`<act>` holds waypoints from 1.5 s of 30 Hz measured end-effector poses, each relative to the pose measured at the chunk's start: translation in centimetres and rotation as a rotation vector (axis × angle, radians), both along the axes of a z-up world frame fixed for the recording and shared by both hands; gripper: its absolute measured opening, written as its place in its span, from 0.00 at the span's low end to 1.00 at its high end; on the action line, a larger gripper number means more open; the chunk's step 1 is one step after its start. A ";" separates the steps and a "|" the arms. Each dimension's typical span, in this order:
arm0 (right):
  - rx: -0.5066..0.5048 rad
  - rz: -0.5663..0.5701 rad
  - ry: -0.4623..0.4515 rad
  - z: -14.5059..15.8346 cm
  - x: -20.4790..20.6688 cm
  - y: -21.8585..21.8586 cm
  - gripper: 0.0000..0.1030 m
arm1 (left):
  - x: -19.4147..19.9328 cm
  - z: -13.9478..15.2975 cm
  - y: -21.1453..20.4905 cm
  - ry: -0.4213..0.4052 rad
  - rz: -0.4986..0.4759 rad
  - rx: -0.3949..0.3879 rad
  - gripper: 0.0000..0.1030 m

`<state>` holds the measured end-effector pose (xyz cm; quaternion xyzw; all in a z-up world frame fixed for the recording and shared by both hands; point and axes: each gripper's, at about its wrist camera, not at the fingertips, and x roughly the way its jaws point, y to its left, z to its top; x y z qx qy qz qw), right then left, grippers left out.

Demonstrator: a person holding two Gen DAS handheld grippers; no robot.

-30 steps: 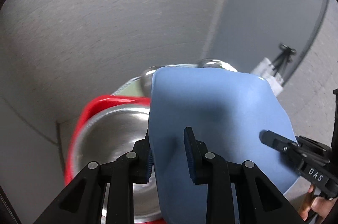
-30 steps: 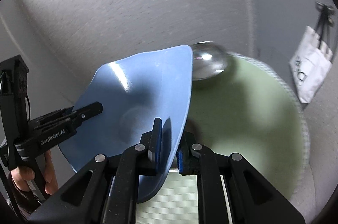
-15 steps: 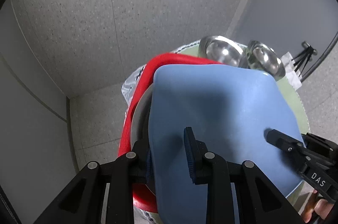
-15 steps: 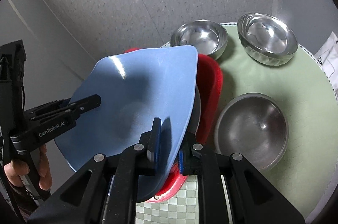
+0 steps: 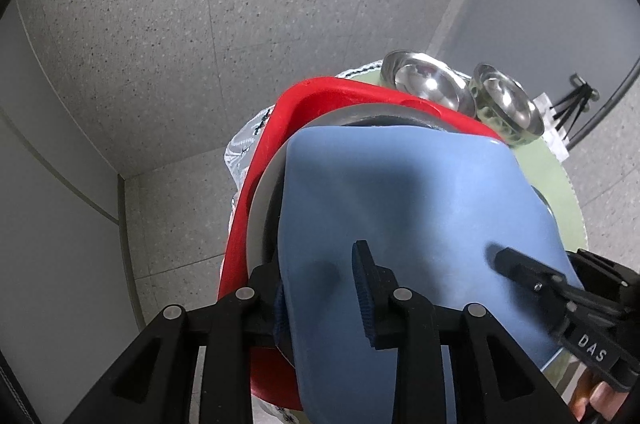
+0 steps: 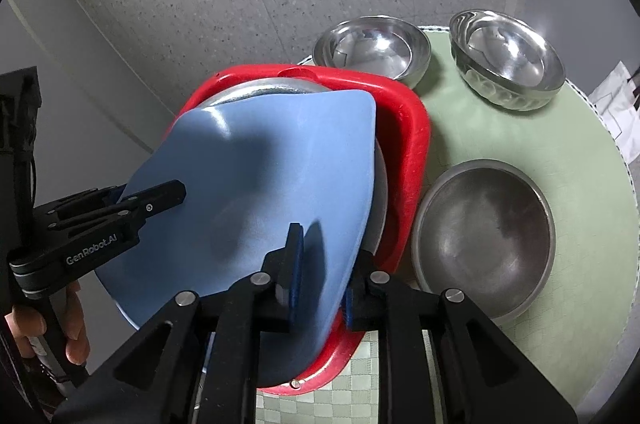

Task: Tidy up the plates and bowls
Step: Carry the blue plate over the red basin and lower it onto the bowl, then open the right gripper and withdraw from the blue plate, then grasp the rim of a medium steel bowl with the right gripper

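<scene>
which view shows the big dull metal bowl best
The right wrist view: the large dull steel bowl lies fully visible on the green mat beside the red tray. The left wrist view shows only a sliver behind the blue plate.

- The blue plate (image 6: 260, 192) covers most of the red tray (image 6: 412, 144) and the steel dish (image 6: 260, 88) under it, blocking entry from above.
- Right of the tray, a wide steel bowl (image 6: 484, 236) sits just beside it; the gap is narrow.
- Two steel bowls (image 6: 372, 44) (image 6: 508, 60) crowd the desk's (image 6: 580, 184) far edge.
- Bare green cloth lies between these three bowls.
</scene>
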<state>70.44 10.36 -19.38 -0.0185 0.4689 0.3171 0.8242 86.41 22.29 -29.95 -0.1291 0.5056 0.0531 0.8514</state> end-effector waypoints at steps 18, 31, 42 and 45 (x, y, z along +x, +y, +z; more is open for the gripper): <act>0.040 0.081 0.008 0.6 -2.0 -1.1 0.53 | -3.2 2.1 -2.7 -0.020 0.041 0.039 0.63; 0.118 0.105 -0.054 3.4 2.8 -7.0 0.56 | -0.3 6.0 -6.0 -0.066 0.118 0.050 0.75; 0.126 0.118 -0.051 4.2 13.2 -5.9 0.57 | 12.0 6.8 -7.3 0.019 0.036 0.109 0.78; 0.088 0.121 -0.040 3.2 15.6 -4.0 0.57 | 15.6 5.2 -7.0 0.081 0.019 0.115 0.79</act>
